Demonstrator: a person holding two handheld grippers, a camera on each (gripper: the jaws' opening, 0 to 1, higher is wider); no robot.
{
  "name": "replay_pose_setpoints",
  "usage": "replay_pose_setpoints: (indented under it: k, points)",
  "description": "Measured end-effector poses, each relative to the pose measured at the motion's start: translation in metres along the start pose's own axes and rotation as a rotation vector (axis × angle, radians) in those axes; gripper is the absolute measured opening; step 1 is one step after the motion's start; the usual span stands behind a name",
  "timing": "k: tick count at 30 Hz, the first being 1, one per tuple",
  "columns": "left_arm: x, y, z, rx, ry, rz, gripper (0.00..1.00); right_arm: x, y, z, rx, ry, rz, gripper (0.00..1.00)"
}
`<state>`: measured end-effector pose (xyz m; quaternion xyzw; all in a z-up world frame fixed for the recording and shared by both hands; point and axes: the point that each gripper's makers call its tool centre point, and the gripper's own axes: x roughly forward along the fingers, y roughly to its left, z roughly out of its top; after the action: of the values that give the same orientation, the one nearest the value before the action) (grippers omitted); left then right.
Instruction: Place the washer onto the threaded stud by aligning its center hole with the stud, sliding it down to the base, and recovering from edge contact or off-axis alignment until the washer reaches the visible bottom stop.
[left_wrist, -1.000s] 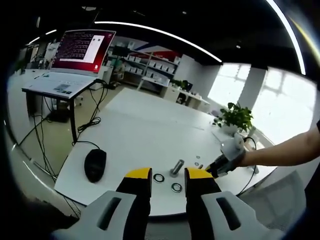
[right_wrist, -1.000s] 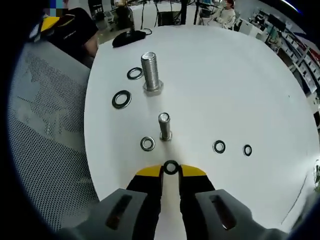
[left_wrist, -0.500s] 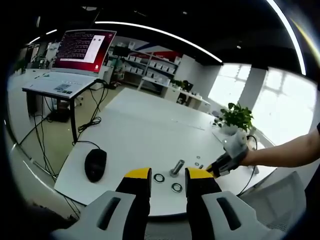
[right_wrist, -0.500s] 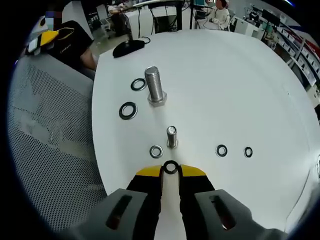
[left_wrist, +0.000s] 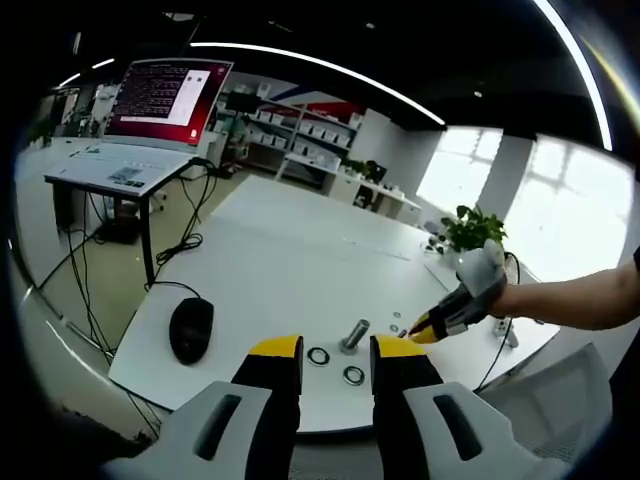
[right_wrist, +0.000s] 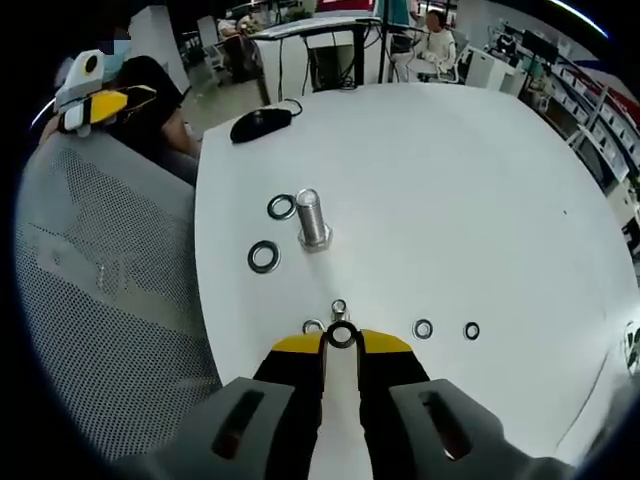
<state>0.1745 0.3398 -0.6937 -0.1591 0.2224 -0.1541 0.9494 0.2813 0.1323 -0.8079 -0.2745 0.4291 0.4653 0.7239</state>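
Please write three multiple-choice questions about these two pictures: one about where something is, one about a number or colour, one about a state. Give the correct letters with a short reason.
1. In the left gripper view, where is the black mouse?
A. On the white table, left of the large stud
B. On the floor
C. Beside the plant

2. In the right gripper view, how many large washers lie beside the large stud?
A. None
B. Two
C. Five

3. What is the state of the right hand-held gripper?
A. Wide open, holding nothing
B. Shut on a mouse
C. Shut on a washer

Answers: 1 A, the mouse sits on the tabletop near its left edge. 2 B, one washer and another washer lie left of the stud. 3 C, the ring sits pinched between the yellow fingertips.
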Motion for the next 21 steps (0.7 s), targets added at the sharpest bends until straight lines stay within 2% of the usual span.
replay_pose_setpoints:
  k: [8, 15, 21]
  points:
    - [0.0, 0.0, 0.0, -0.001, 0.001, -0.001, 0.25, -0.004, 0.003, 0.014, -0.042, 0.0, 0.01, 0.13]
    - [0.0, 0.0, 0.0, -0.003, 0.001, 0.0, 0.25, 0.002, 0.005, 0.017, -0.088, 0.027, 0.015, 0.13]
    - [0.0, 0.0, 0.0, -0.004, 0.001, 0.0, 0.25, 0.005, 0.003, 0.016, -0.093, 0.043, 0.024, 0.13]
